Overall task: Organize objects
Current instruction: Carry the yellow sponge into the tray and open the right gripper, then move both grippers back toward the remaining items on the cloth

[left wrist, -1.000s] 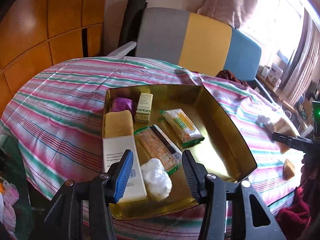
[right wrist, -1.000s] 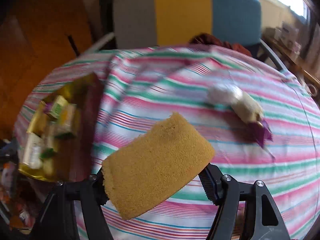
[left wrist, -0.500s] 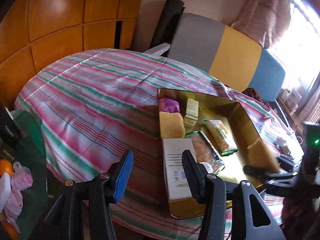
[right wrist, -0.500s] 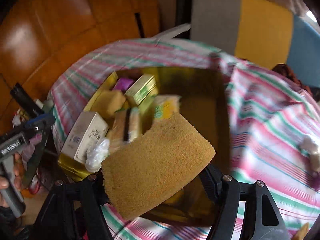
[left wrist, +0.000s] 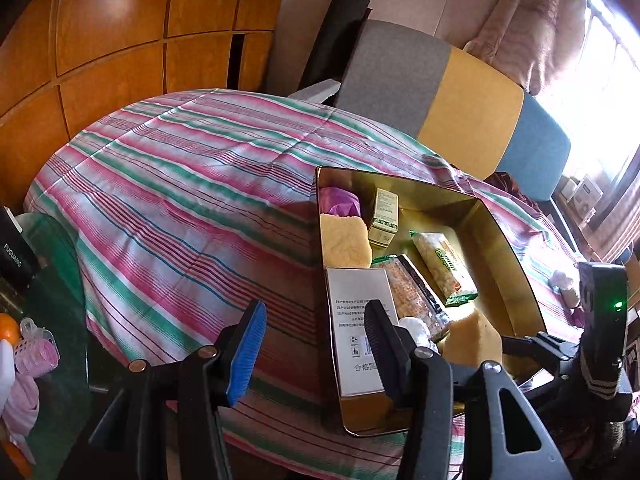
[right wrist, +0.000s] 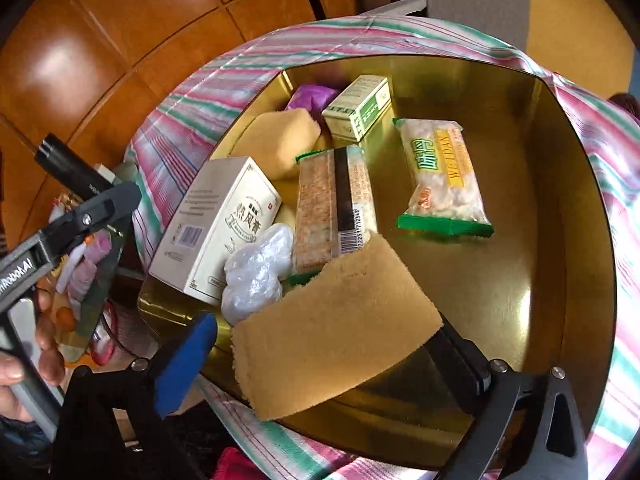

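Note:
A gold tin tray (right wrist: 568, 264) (left wrist: 516, 256) on the striped tablecloth holds a white box (right wrist: 218, 224), a crumpled plastic bag (right wrist: 256, 272), two snack packs (right wrist: 440, 176), a small green box (right wrist: 358, 108), a purple wrapper (right wrist: 312, 96) and a yellow sponge (right wrist: 280, 140). My right gripper (right wrist: 320, 356) stands open around a second yellow sponge (right wrist: 336, 332) over the tray's near edge; a gap shows beside the left finger (right wrist: 186, 364). That sponge shows in the left wrist view (left wrist: 476, 340) too. My left gripper (left wrist: 312, 348) is open and empty, left of the tray.
A grey, yellow and blue chair back (left wrist: 452, 96) stands behind the round table. Wooden cabinet panels (left wrist: 100, 40) fill the left. A glass side table (left wrist: 48, 320) with small items sits low at the left. Small items (left wrist: 564, 284) lie on the cloth right of the tray.
My right gripper carried the sponge from the open tablecloth to over the tray, and its jaws have opened. My left gripper drew back to the left of the tray, still open.

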`<control>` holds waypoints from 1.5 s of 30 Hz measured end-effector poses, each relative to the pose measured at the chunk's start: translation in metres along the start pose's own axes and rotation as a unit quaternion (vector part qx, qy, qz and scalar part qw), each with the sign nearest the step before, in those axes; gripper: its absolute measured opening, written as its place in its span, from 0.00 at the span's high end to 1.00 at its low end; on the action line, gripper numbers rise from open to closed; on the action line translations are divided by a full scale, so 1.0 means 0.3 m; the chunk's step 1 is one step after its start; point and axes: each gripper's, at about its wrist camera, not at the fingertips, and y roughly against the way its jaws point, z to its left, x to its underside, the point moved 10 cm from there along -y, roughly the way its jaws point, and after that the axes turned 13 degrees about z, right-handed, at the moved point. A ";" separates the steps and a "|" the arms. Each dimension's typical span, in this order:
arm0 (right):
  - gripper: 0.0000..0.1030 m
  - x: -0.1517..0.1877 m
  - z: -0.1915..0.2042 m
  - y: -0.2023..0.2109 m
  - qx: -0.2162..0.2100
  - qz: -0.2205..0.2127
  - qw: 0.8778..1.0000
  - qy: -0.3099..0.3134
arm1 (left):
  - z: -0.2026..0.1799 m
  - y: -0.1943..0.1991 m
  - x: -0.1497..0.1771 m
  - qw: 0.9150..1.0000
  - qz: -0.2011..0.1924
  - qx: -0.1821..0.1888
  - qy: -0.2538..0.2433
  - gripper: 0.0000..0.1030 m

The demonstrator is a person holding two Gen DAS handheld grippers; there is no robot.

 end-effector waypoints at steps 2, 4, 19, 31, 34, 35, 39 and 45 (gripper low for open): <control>0.00 -0.001 -0.001 0.022 0.002 -0.011 1.000 -0.001 | -0.005 0.002 -0.002 1.000 -0.001 -0.002 -0.003 0.49; 0.00 -0.001 -0.009 0.046 0.007 -0.020 1.000 -0.001 | -0.014 0.009 0.000 1.000 -0.002 -0.002 -0.006 0.47; 0.00 0.057 -0.143 0.315 0.040 -0.106 0.993 -0.036 | -0.171 0.054 0.003 0.997 -0.013 -0.007 -0.070 0.46; 0.00 0.218 -0.567 0.542 0.119 -0.135 0.975 -0.130 | -0.389 0.053 0.003 0.990 -0.003 0.009 -0.143 0.46; 0.00 0.293 -0.721 0.602 0.149 -0.135 0.966 -0.165 | -0.469 0.050 -0.005 0.986 -0.001 0.019 -0.166 0.46; 0.00 0.321 -0.777 0.623 0.159 -0.135 0.962 -0.178 | -0.499 0.049 -0.005 0.985 0.003 0.026 -0.171 0.46; 0.00 0.458 -1.027 0.721 0.201 -0.148 0.933 -0.258 | -0.643 0.032 -0.004 0.979 0.021 0.057 -0.193 0.46; 0.00 0.728 -1.339 0.786 0.202 -0.188 0.864 -0.420 | -0.892 -0.013 0.015 0.965 0.041 0.067 -0.249 0.46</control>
